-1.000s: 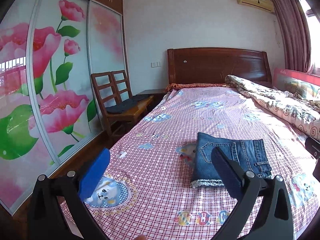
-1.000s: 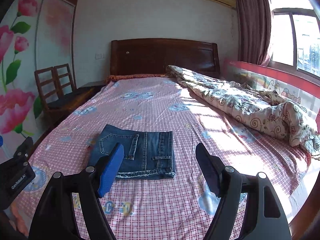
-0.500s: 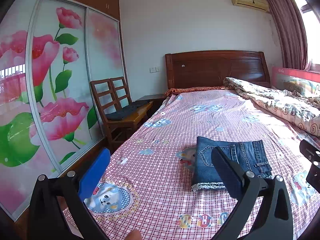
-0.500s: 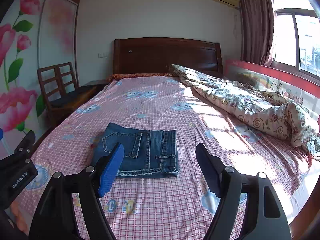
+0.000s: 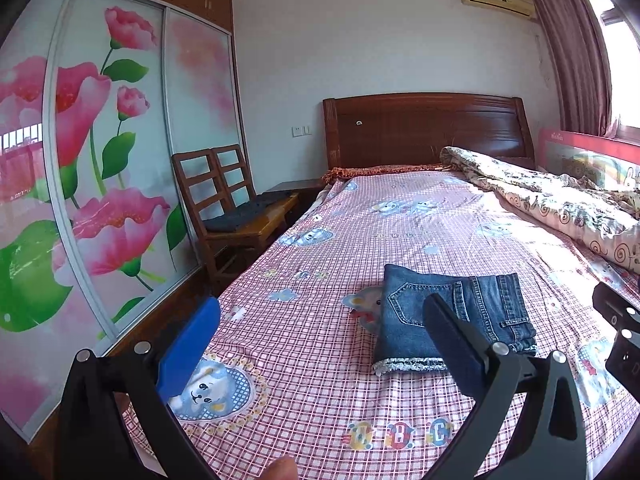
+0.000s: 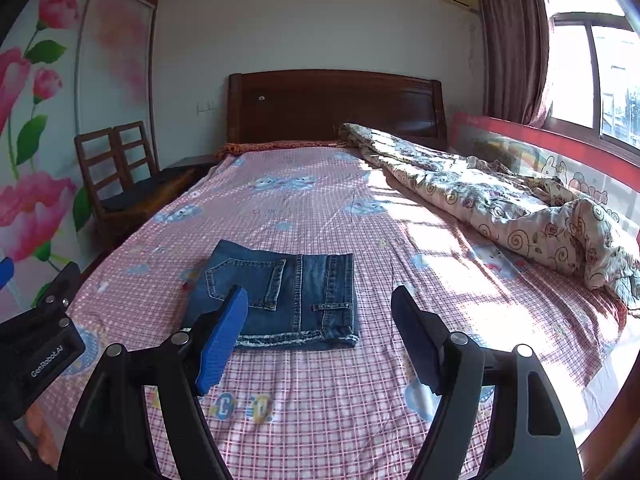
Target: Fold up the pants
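Nearby, rumpled quilt [image 6: 520, 208] well right of folded pants [image 6: 288, 292].

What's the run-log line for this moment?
jeans: folded, flat on bed | left hand-held gripper: open, empty | right hand-held gripper: open, empty

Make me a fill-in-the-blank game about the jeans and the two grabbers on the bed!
1. The folded jeans lie on the ____ checked bedsheet.
2. The left gripper and right gripper both have their jaws ____.
3. The rumpled quilt lies on the side of the bed nearest the ____.
4. Beside the bed stand two wooden ____.

Missing words: pink; open; window; chairs
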Demonstrator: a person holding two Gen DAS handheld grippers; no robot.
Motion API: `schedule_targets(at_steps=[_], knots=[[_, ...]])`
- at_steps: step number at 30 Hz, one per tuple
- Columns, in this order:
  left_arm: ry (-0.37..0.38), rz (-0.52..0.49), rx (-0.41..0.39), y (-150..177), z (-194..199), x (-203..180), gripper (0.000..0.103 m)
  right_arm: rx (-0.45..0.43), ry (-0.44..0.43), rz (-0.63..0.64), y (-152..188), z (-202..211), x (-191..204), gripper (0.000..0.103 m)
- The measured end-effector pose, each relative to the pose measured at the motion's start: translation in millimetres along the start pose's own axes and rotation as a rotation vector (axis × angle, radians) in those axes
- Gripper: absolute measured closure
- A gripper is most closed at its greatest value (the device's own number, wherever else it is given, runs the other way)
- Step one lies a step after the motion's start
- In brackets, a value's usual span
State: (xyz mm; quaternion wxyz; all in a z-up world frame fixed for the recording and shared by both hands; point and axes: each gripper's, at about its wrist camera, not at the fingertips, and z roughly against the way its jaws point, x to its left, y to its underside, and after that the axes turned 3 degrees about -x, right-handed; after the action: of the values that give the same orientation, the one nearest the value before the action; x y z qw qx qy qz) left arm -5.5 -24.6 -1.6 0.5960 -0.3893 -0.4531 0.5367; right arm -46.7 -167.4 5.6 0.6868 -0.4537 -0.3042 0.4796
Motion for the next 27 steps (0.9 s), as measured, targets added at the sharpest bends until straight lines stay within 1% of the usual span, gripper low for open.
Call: schedule_targets(at_steps=[2, 6, 18, 23, 27], knots=[[-0.001, 0.002, -0.003, -0.2, 0.0, 1.1, 0.002, 0.004, 0.01, 0.0, 0.2, -0.6, -0.2, 0.029], [0.0, -0.003, -0.022, 1.0, 3.7, 0.8, 0.002, 0.008, 0.002, -0.014, -0.8, -1.7, -0.3, 0.029], [0.012, 0.007, -0.001, 2.8, 1.1, -0.4, 0.002, 0.019, 0.011, -0.016, -0.4, -2.7, 0.0, 0.029], [0.03, 0.029, 0.023, 2.6, -3.2, 2.5, 0.002, 0.02, 0.009, -0.016, -0.3, -1.8, -0.1, 0.029], [0.039, 0.025, 0.028, 3.2, -5.0, 2.0, 0.002, 0.022, 0.008, -0.018, -0.1, -2.0, -1.0, 0.029]])
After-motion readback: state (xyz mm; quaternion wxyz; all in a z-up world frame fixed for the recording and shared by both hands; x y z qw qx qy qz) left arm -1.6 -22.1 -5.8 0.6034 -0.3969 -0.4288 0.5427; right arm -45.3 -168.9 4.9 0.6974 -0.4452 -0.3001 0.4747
